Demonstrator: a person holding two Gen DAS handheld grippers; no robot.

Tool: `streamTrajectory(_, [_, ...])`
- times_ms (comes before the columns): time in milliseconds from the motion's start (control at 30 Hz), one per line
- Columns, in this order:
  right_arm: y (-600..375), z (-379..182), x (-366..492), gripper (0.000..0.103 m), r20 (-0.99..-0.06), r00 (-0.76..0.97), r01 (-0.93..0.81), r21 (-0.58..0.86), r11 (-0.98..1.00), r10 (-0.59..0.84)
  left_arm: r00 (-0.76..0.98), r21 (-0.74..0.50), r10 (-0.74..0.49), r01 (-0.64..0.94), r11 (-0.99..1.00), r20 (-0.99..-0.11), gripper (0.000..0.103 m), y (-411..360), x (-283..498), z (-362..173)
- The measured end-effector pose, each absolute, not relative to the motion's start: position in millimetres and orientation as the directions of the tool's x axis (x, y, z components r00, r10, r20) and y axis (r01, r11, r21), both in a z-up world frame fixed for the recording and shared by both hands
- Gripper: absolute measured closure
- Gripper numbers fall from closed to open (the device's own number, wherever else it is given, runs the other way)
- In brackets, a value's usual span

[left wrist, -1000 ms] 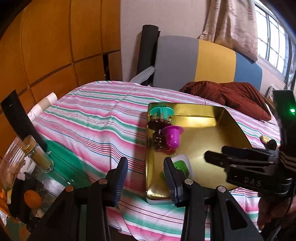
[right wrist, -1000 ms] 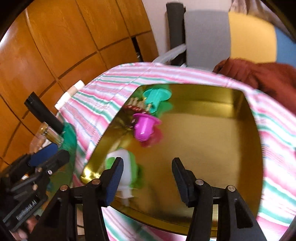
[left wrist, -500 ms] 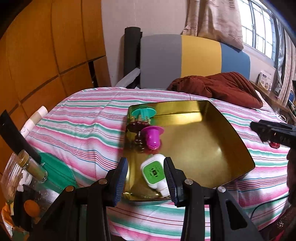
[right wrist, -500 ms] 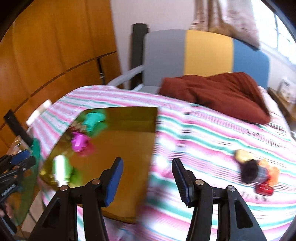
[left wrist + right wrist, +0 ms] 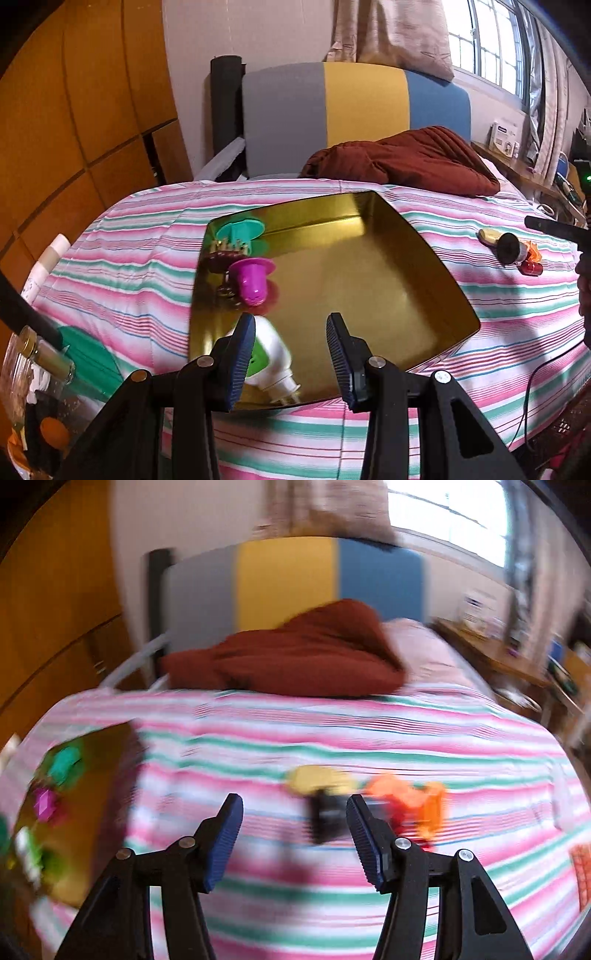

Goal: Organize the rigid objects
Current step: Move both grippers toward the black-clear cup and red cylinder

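left wrist view: left hand-held gripper (image 5: 290, 354) hangs released over the gold tray (image 5: 369, 273). right hand-held gripper (image 5: 294, 836) gapes released near a blurred black item (image 5: 327, 818) on the bed (image 5: 332, 731)

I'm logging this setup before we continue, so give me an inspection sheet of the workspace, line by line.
Surface: striped bedspread over a bed.
Job's things: gold tray holds a teal piece, a magenta cup and a white-green plug device; yellow, black, orange and red small items lie loose on the spread.
Clutter: brown blanket; jars at left.
Grippers: left gripper and right gripper, jaws open, empty.
Cables: black cable at the right edge.
Surroundings: wood panels, tricolour headboard, window.
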State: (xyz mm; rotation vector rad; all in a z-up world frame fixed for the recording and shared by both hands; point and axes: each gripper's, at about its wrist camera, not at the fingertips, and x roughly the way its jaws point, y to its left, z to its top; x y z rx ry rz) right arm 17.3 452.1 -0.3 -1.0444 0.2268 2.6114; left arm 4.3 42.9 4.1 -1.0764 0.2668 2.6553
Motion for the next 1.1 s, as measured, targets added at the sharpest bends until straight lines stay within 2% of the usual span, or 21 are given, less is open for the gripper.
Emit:
streamTrajectory(167, [525.1, -23.3, 35.1, 0.044, -0.693, -0.638, -0.551, 0.106, -0.828, 0.336, -0.665, 0.047, 0.208, -0.344, -0.938, -0.717, 0.063, 57.0, 1.3, 4.3])
streamTrajectory(200, [542.7, -30.2, 40.8, 0.044, -0.727, -0.582, -0.629, 0.118, -0.768, 0.364, -0.658, 0.043, 0.216, -0.354, -0.934, -0.721, 0.063, 59.4, 1.1, 4.1])
streamTrajectory(367, [584.8, -31.2, 65.8, 0.043, -0.726, -0.6, -0.721, 0.308, -0.621, 0.336, -0.638, 0.033, 0.26, -0.409, -0.912, -0.725, 0.063, 83.2, 1.7, 4.4])
streamTrajectory(467, [593.0, -36.9, 71.4, 0.04, -0.744, -0.595, -0.74, 0.358, -0.569, 0.306, -0.62, 0.021, 0.295, -0.449, -0.893, -0.727, 0.063, 101.5, 3.3, 6.4])
streamTrajectory(667, [600.7, -51.0, 71.7, 0.04, -0.79, -0.555, -0.768, 0.368, -0.524, 0.261, -0.566, -0.001, 0.355, -0.531, -0.847, -0.744, 0.063, 143.2, 7.0, 5.3])
streamTrajectory(900, [602.7, -46.9, 78.5, 0.04, -0.765, -0.598, -0.749, 0.428, -0.505, 0.238, -0.476, -0.049, 0.448, -0.642, -0.765, -0.757, 0.063, 210.6, 12.3, 4.6])
streamTrajectory(1000, [602.1, -44.5, 79.6, 0.037, -0.752, -0.624, -0.73, 0.461, -0.505, 0.215, -0.397, -0.123, 0.495, -0.671, -0.731, -0.773, 0.063, 244.3, 5.4, -0.7])
streamTrajectory(1100, [601.3, -43.5, 79.1, 0.034, -0.74, -0.64, -0.717, 0.481, -0.504, 0.204, -0.344, -0.159, 0.516, -0.693, -0.703, -0.784, 0.056, 280.3, -1.5, -7.8])
